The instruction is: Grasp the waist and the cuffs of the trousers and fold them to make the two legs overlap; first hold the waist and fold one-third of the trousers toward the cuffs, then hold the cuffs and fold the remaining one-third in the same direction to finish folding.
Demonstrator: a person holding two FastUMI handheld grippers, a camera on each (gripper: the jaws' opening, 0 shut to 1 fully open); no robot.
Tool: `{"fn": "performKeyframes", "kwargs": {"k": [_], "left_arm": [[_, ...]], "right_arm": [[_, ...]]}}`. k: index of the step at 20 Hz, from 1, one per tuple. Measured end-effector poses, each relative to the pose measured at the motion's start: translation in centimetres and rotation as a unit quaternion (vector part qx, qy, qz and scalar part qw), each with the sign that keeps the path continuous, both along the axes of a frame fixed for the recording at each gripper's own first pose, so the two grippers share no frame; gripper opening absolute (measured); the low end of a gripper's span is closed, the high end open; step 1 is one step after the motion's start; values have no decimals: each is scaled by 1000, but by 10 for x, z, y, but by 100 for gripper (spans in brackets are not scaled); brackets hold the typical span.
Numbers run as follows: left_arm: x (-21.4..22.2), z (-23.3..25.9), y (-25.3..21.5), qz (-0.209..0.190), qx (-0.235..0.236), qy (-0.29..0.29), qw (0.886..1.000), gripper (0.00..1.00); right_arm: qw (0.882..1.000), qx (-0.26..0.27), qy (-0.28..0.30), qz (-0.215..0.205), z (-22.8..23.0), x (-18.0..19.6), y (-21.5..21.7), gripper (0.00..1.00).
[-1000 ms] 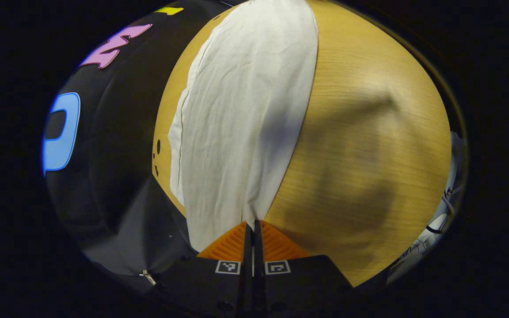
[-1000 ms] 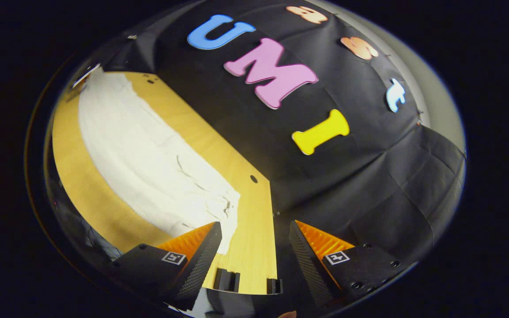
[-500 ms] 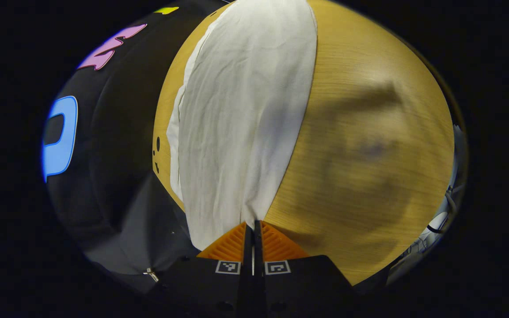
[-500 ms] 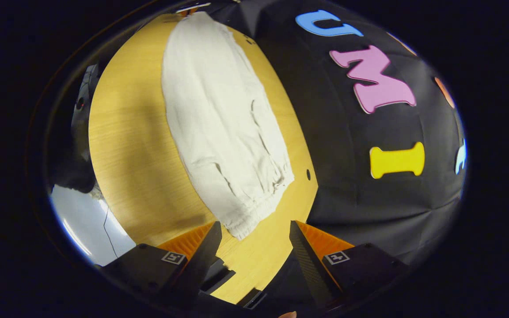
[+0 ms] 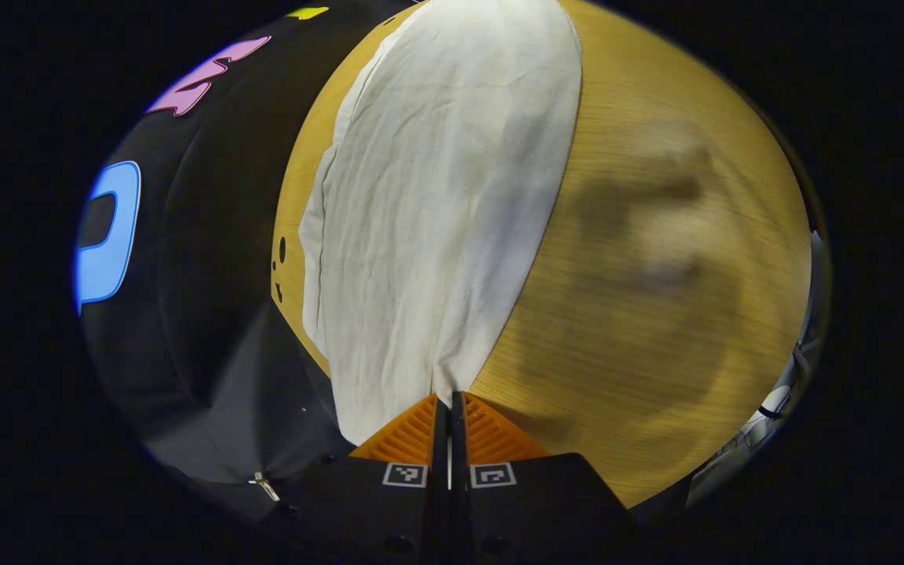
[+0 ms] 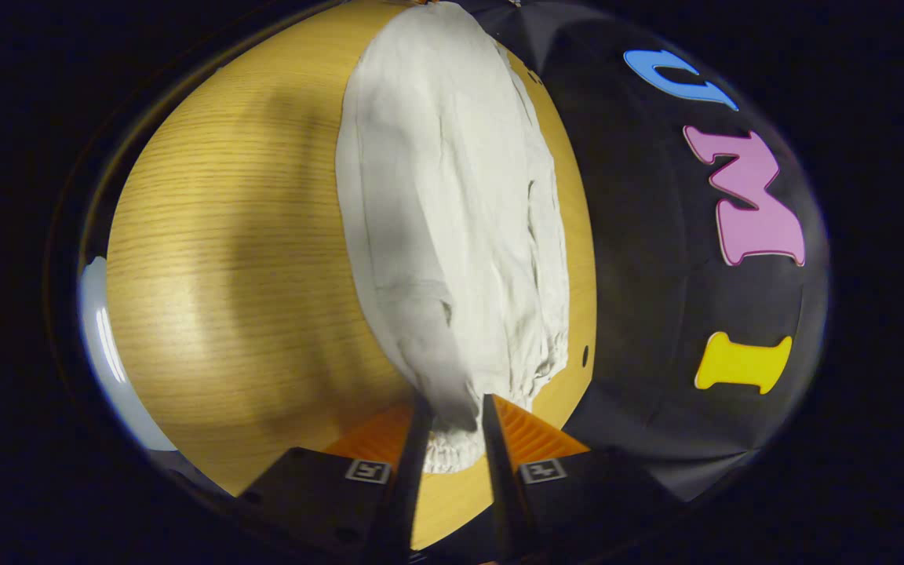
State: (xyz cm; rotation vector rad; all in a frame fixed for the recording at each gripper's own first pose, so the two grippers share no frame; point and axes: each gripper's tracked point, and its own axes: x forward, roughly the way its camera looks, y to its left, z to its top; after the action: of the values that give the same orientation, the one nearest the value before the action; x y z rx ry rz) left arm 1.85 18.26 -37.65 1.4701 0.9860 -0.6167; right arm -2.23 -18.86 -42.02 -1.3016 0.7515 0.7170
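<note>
Cream trousers (image 5: pixel 436 196) lie lengthwise along the far side of a wooden table (image 5: pixel 656 329), the legs laid one over the other. My left gripper (image 5: pixel 450 402) is shut on the near corner of their narrow end, and the cloth runs away from the fingertips. In the right gripper view the trousers (image 6: pixel 452 196) end in a gathered elastic waist close to the camera. My right gripper (image 6: pixel 452 420) straddles that waistband with a narrowed gap, and the cloth sits between the fingers (image 6: pixel 414 428) without being clamped.
The booth's black cloth wall (image 6: pixel 656 314) hangs right behind the table's far edge. Small dark holes (image 5: pixel 282 251) mark the tabletop (image 6: pixel 224 235) by the trousers. A pale floor (image 6: pixel 95 329) with cables (image 5: pixel 774 400) lies past the table's near edge.
My right gripper swung round over the waist end, came down on the waistband and narrowed its fingers around it. The left gripper stayed shut on its end and hardly moved.
</note>
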Motion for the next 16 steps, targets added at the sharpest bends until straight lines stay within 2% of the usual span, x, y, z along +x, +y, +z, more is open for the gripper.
{"fn": "performKeyframes", "kwargs": {"k": [2, 3, 4, 6, 9, 12, 14, 16], "left_arm": [[-2, 0, -2, 17, -17, -3, 1000, 6], [0, 0, -1, 23, -21, -1, 1000, 6], [-1, 0, -2, 31, -26, 4, 999, 5], [1, 3, -5, 47, -42, 8, 998, 6], [14, 29, -13, 70, -75, -37, 994, 5], [34, 48, -12, 114, -112, -61, 985, 5], [50, 63, -14, 153, -142, -81, 975, 7], [69, 74, -16, 184, -165, -98, 964, 5]], "right_arm": [[1000, 7, 15, -17, 1, 1, 2, 12], [999, 12, 23, -28, -1, 2, 2, 8], [999, 16, 30, -39, 1, 3, 2, 8], [998, 29, 9, -55, 16, 12, 2, 8], [990, 79, -40, -106, 52, 26, 8, 8], [972, 134, -76, -177, 80, 54, 13, 8], [956, 166, -86, -224, 92, 68, 13, 8], [942, 194, -102, -255, 105, 88, 14, 8]]}}
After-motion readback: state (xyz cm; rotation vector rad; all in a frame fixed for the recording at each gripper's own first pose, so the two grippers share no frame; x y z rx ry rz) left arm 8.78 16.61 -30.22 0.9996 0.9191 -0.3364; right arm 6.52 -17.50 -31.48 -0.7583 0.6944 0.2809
